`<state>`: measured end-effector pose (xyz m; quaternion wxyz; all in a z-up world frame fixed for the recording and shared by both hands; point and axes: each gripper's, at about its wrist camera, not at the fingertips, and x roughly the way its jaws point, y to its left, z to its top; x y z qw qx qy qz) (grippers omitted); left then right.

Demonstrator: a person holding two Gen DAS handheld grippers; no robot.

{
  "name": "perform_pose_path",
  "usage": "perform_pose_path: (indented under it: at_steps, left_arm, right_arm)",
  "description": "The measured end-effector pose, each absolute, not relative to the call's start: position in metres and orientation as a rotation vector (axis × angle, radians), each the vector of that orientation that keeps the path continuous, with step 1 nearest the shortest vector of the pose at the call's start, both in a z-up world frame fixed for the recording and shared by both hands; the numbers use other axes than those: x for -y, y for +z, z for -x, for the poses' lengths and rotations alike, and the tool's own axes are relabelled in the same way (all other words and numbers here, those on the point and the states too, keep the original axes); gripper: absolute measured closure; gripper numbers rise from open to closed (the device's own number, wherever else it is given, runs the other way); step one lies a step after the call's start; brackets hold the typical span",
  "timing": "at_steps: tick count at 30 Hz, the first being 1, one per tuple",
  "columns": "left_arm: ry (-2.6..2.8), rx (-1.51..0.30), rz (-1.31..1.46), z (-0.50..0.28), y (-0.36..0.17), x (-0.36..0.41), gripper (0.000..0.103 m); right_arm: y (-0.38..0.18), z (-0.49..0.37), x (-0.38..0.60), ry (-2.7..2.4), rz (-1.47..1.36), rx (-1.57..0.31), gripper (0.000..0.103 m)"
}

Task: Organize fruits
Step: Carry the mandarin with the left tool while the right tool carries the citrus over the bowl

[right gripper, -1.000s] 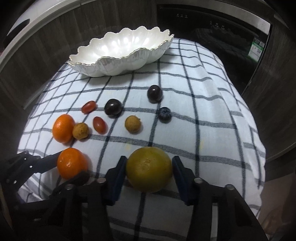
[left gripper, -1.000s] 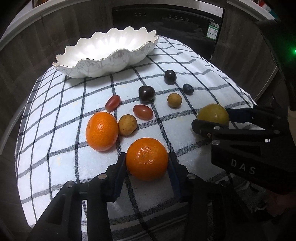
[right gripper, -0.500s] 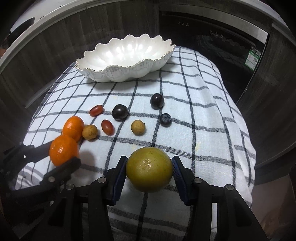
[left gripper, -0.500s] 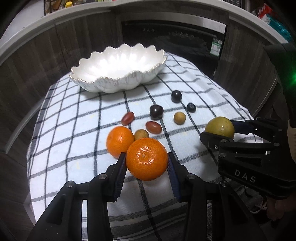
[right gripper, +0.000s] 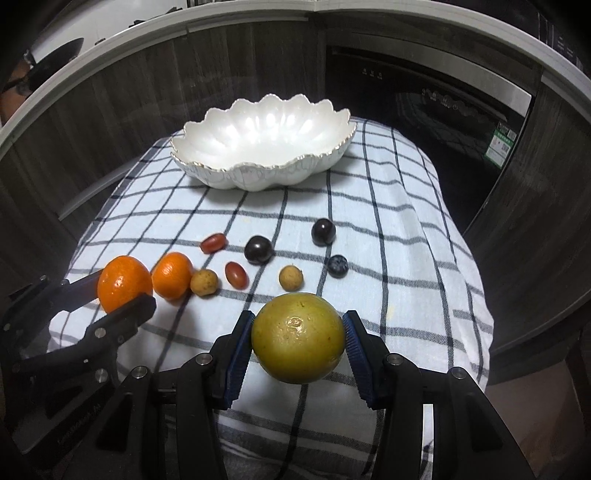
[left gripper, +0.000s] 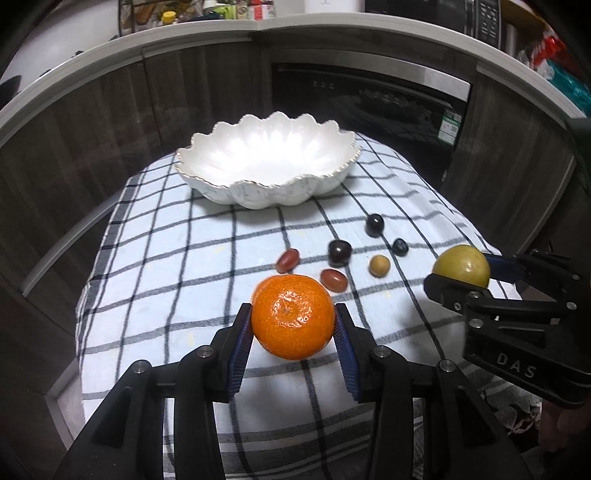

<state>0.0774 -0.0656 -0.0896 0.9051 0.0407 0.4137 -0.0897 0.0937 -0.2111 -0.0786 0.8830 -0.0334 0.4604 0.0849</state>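
My left gripper (left gripper: 293,323) is shut on an orange mandarin (left gripper: 293,316) and holds it above the checked cloth (left gripper: 177,280); it also shows in the right wrist view (right gripper: 123,282). My right gripper (right gripper: 298,341) is shut on a yellow-green citrus (right gripper: 297,341), also lifted; it shows in the left wrist view (left gripper: 461,266). The white scalloped bowl (left gripper: 266,192) stands empty at the back. A second mandarin (right gripper: 172,275), two tan longans (right gripper: 204,282), two red grape tomatoes (right gripper: 235,275), two dark grapes (right gripper: 258,250) and a blueberry (right gripper: 338,266) lie on the cloth.
The cloth covers a small raised surface that drops off on all sides. Dark wood cabinets (right gripper: 110,122) and a black oven (right gripper: 424,96) stand behind the bowl (right gripper: 258,173). A counter edge (left gripper: 258,26) runs above them.
Both grippers have lifted their fruits off the cloth and pulled up and back, so the bowl and loose fruits now sit lower and farther in view.
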Motion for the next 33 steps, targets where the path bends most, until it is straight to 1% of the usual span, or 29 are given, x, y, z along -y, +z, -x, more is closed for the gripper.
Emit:
perform_pose_path:
  at_steps: [15, 33]
  left_arm:
    - [-0.11, -0.806, -0.04, -0.091, -0.061, 0.044, 0.061]
    - [-0.071, -0.786, 0.012, -0.149, -0.04, 0.023, 0.061]
  right_arm:
    - [-0.048, -0.105, 0.196, 0.201, 0.076, -0.881, 0.053]
    - [-0.02, -0.156, 0.181, 0.203, 0.063, -0.803, 0.053]
